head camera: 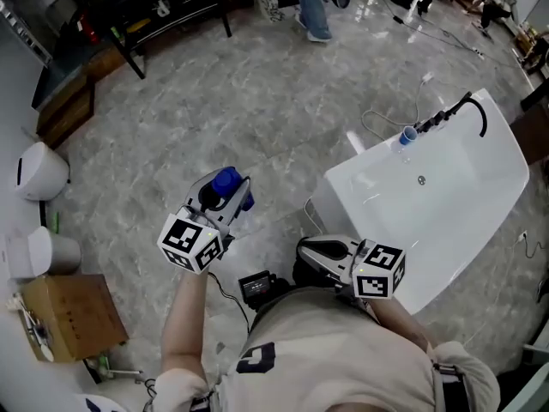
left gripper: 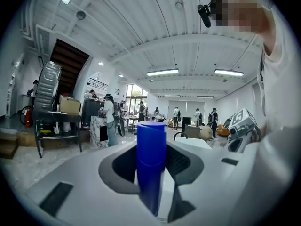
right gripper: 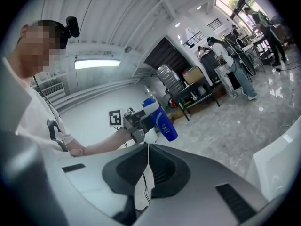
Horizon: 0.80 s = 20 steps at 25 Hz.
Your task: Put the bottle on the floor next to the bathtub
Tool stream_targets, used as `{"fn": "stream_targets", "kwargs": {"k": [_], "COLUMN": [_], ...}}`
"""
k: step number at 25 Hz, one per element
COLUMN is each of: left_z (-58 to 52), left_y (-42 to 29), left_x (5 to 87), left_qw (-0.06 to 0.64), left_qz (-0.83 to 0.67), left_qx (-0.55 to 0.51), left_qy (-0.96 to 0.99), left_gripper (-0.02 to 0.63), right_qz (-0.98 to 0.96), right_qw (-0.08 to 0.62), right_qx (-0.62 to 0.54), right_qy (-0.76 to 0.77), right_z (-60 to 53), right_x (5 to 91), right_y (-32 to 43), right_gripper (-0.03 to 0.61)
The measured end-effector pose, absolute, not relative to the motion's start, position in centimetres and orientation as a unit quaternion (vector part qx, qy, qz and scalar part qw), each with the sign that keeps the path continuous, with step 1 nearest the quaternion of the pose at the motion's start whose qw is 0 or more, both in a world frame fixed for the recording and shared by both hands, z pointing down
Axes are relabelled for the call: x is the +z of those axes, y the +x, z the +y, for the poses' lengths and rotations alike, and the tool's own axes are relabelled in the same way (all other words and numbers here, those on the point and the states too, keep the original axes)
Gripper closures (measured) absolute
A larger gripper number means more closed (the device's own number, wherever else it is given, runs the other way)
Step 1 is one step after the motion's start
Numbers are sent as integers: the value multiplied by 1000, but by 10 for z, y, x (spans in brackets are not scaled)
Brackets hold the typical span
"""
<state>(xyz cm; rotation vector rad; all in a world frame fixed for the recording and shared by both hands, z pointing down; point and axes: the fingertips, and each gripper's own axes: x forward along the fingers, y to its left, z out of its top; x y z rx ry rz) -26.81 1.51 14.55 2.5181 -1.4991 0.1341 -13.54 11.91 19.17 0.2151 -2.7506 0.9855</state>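
Observation:
A blue bottle (head camera: 227,181) is held off the grey stone floor with my left gripper (head camera: 225,199) shut on it. In the left gripper view the bottle (left gripper: 151,159) stands upright between the jaws and hides the gap. The right gripper view shows the same bottle (right gripper: 162,122) tilted, with a white label, in the left gripper (right gripper: 135,122). My right gripper (head camera: 304,252) is shut on nothing, close to my body at the near-left corner of the white bathtub (head camera: 480,187); its jaws (right gripper: 147,150) meet in a thin line. The bottle is left of the tub.
A black faucet (head camera: 461,110) and a small blue-capped bottle (head camera: 407,136) sit at the tub's far rim. A cardboard box (head camera: 70,316) and white fixtures (head camera: 39,172) line the left wall. A black device with a cable (head camera: 256,287) lies by my feet. A person's legs (head camera: 314,7) stand far off.

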Motion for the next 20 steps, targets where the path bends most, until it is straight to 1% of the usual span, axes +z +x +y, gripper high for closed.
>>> {"fn": "stream_targets", "kwargs": {"k": [4, 7, 11, 15, 20], "left_z": [-42, -82, -125, -160, -191], "left_y": [-250, -240, -235, -234, -254], "left_x": [156, 178, 219, 259, 323], "left_qw": [100, 105, 130, 151, 192], "left_qz": [-509, -515, -512, -498, -478], "left_qx": [72, 93, 117, 133, 148], "left_qy": [852, 846, 841, 843, 844], "left_gripper": [422, 422, 422, 422, 422], "right_qz": [-935, -933, -931, -920, -905], "right_qw": [82, 88, 95, 105, 125], "right_qx": [334, 341, 344, 368, 394], "right_qy": [81, 76, 78, 85, 105], "right_z": [60, 28, -5, -30, -56], "right_x": [188, 200, 211, 230, 260], "right_y": [-117, -108, -109, -118, -147], "right_gripper": [549, 549, 549, 549, 549]}}
